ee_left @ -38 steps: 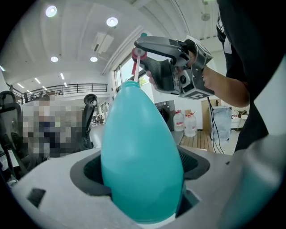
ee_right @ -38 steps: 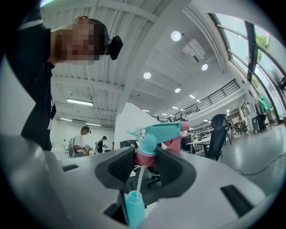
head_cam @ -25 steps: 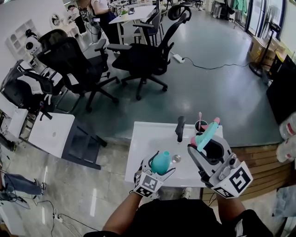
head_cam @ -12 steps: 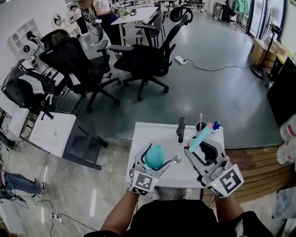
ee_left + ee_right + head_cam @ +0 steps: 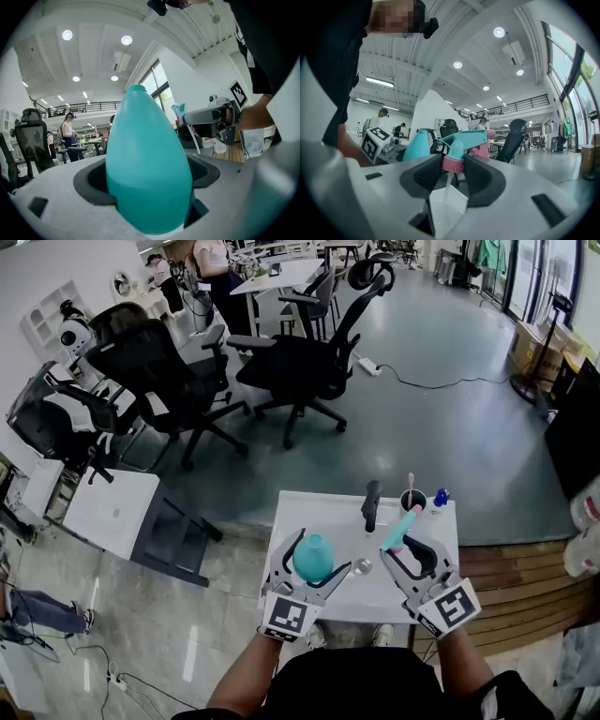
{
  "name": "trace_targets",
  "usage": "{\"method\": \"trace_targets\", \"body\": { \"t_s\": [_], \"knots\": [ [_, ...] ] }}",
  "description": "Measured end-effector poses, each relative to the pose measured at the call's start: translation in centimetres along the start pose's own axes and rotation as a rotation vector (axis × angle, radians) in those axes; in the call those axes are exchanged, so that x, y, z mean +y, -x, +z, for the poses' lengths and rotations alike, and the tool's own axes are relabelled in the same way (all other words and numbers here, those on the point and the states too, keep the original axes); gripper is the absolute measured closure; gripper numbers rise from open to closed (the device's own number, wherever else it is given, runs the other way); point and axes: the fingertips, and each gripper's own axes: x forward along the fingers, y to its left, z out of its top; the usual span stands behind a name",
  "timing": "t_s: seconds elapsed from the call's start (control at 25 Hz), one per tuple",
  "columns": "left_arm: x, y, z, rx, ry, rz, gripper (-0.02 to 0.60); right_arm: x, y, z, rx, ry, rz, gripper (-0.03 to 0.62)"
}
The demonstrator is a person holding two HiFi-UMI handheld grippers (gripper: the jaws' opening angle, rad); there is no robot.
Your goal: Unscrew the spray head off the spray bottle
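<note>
In the head view my left gripper (image 5: 319,555) is shut on the teal spray bottle (image 5: 310,560), held upright above the white table (image 5: 309,512), its neck bare. The left gripper view shows the bottle (image 5: 147,159) filling the space between the jaws. My right gripper (image 5: 411,555) is shut on the detached spray head (image 5: 402,527), teal with a pink collar. Seen from the right gripper view, the pads clamp the pink collar (image 5: 454,163); the dip tube (image 5: 446,187) hangs below and the teal trigger points right. The bottle (image 5: 416,146) stands apart to its left.
On the table's far side stand a black upright object (image 5: 371,503), a cup holding a toothbrush (image 5: 412,499) and a small blue item (image 5: 441,495). A small metal piece (image 5: 362,566) lies between the grippers. Office chairs (image 5: 300,352) stand on the floor beyond; a wooden floor (image 5: 506,568) lies right.
The left gripper has risen with the bottle. The right gripper has sunk toward the table with the spray head, which now looks smaller and lower in the head view.
</note>
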Motion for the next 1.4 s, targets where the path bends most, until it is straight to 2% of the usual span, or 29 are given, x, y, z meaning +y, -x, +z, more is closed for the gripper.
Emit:
{"method": "trace_targets", "body": {
  "t_s": [0.2, 0.44, 0.72, 0.96, 1.2, 1.4],
  "knots": [
    [0.1, 0.1, 1.3, -0.023, -0.006, 0.006, 0.117, -1.1, 0.4, -2.6, 0.032, -0.038, -0.037, 0.444],
    [0.4, -0.3, 1.9, -0.042, -0.007, 0.011, 0.117, -1.9, 0.3, -4.5, 0.061, -0.026, -0.056, 0.444],
    [0.2, -0.9, 2.0, -0.038, 0.006, 0.0, 0.117, -1.9, 0.2, -4.8, 0.074, 0.026, -0.06, 0.447],
    [0.2, -1.6, 2.2, -0.03, 0.061, 0.006, 0.117, -2.4, 0.1, -4.5, 0.083, 0.049, -0.073, 0.447],
    [-0.2, -2.5, 0.8, -0.005, 0.031, -0.011, 0.115, -2.6, 0.0, -4.5, 0.068, 0.049, -0.068, 0.447],
    [-0.6, -2.8, 0.5, 0.01, 0.048, -0.009, 0.115, -2.8, 0.2, -4.4, 0.054, 0.046, -0.065, 0.447]
  ]
}}
